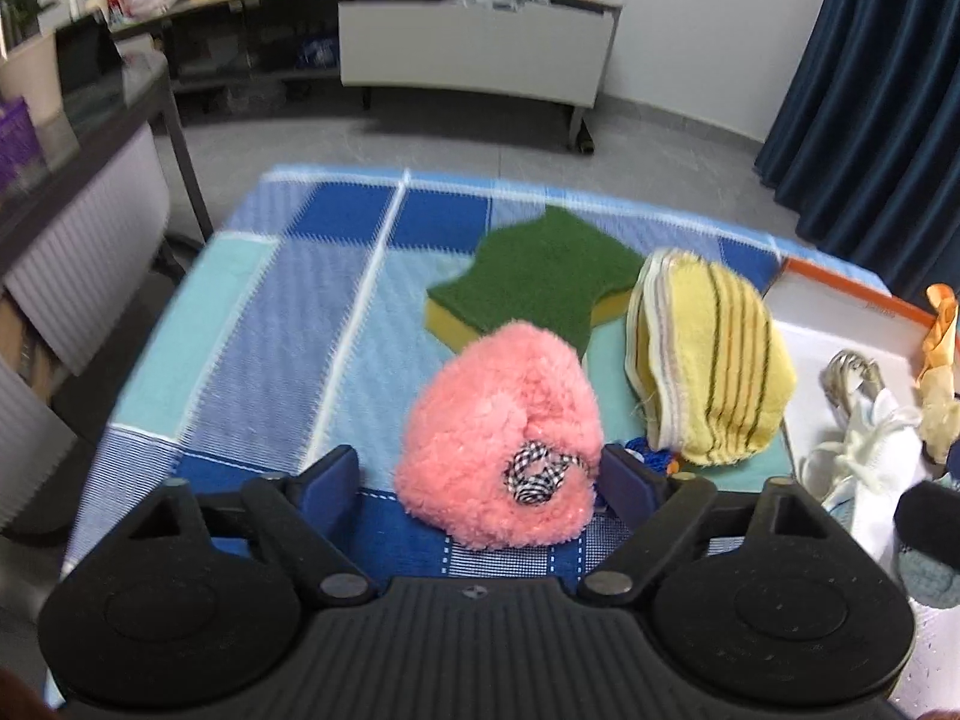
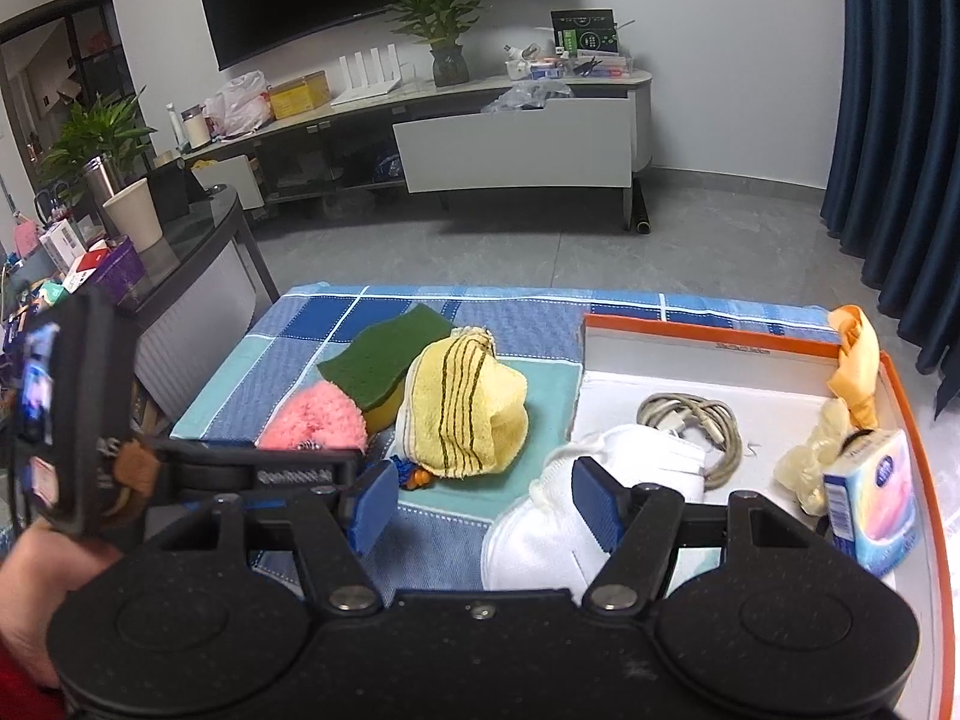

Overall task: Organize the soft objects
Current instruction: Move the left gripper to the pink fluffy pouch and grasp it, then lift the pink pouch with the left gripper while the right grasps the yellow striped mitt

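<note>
From the left wrist, the left gripper (image 1: 480, 474) is open around the pink fluffy toy (image 1: 501, 438) on the blue checked cloth (image 1: 288, 312). One pad is at the toy's edge, the other is apart. The step looks like picking up the toy; next, squeeze gently.

From the right wrist, the right gripper (image 2: 486, 504) is open and holds nothing. The white mask (image 2: 552, 516) hangs over the white tray's (image 2: 708, 333) edge, just beside one pad.
</note>
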`<state>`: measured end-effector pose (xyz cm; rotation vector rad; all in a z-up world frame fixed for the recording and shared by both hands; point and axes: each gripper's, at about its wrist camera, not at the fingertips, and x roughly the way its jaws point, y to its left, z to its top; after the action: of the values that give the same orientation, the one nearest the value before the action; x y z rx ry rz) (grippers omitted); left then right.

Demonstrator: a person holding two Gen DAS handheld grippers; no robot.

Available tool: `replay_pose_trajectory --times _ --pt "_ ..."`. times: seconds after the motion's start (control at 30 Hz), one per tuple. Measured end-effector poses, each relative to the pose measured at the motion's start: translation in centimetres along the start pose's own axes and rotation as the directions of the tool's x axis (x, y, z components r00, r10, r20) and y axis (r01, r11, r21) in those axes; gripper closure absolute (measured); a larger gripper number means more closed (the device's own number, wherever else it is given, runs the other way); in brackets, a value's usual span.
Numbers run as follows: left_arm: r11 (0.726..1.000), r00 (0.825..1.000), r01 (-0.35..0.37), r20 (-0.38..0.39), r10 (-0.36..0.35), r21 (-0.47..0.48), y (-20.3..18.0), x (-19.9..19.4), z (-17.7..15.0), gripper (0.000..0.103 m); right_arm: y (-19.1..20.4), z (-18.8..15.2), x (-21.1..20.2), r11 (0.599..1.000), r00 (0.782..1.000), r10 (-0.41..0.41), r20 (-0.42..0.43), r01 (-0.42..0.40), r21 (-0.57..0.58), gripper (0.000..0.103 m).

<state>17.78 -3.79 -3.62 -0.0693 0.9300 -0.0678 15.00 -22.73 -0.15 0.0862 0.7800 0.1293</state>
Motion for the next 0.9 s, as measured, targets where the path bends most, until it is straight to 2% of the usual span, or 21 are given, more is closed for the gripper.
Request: replay_pose_trajectory --times 0.07,0.1,0.2,0.33,0.4,0.53,0.67,0.7,0.73,0.77,0.8,0.83,0.9 --pt "1.0 1.0 -0.009 0.018 0.009 0.021 0.0 0.3 -0.3 0.03 0.0 0.3 0.8 1.0 1.0 0.002 -0.007 -0.002 0.0 0.025" --pt "0.999 0.999 -0.016 0.03 0.015 0.036 -0.1 0.3 -0.4 0.04 0.1 0.5 1.2 1.0 1.0 0.004 -0.015 -0.004 0.001 0.025" --pt "0.998 0.999 -0.015 0.045 0.012 0.056 0.0 -0.2 -0.5 0.047 0.2 1.1 2.7 1.0 0.999 0.009 -0.034 -0.009 0.002 0.024" --pt "0.997 0.997 -0.02 0.072 0.015 0.075 0.5 -1.6 -1.3 0.048 0.7 2.0 5.2 1.0 0.997 0.026 -0.066 -0.026 -0.003 0.021" --pt "0.998 0.996 -0.027 0.09 0.022 0.055 1.0 -2.3 -1.4 0.047 1.2 2.4 6.6 0.999 0.996 0.02 -0.089 -0.022 -0.022 0.019" --pt "1.0 0.995 -0.012 0.103 0.011 0.007 2.3 -3.6 -1.6 0.047 1.8 3.1 9.2 0.998 0.992 -0.053 -0.114 0.048 -0.043 0.017" --pt "1.0 0.993 0.001 0.117 0.0 -0.006 2.7 -4.7 -1.9 0.047 1.6 3.7 11.6 0.996 0.985 -0.086 -0.153 0.081 -0.041 0.016" --pt "1.0 0.993 -0.003 0.12 0.004 -0.006 2.7 -4.9 -2.0 0.047 1.5 3.7 12.1 0.997 0.983 -0.079 -0.164 0.073 -0.04 0.018" --pt "1.0 0.992 -0.007 0.123 0.008 -0.004 2.7 -5.0 -2.1 0.047 1.3 3.6 12.3 0.998 0.984 -0.063 -0.168 0.058 -0.031 0.025" --pt "1.0 0.992 -0.01 0.122 0.01 -0.004 2.4 -4.8 -1.7 0.047 1.2 3.6 12.4 0.999 0.984 -0.038 -0.175 0.036 -0.017 0.047" --pt "1.0 0.992 -0.007 0.122 0.008 -0.007 2.4 -4.9 -1.8 0.047 1.3 3.6 12.3 1.0 0.983 -0.031 -0.182 0.029 -0.013 0.058" --pt "1.0 0.992 -0.005 0.124 0.006 -0.01 2.3 -5.0 -1.7 0.047 1.3 3.5 11.8 1.0 0.985 -0.025 -0.168 0.023 -0.015 0.06" --pt "1.0 0.992 -0.005 0.128 0.006 -0.011 2.3 -5.0 -1.5 0.047 1.4 3.3 10.6 1.0 0.99 -0.003 -0.139 0.002 -0.014 0.071"
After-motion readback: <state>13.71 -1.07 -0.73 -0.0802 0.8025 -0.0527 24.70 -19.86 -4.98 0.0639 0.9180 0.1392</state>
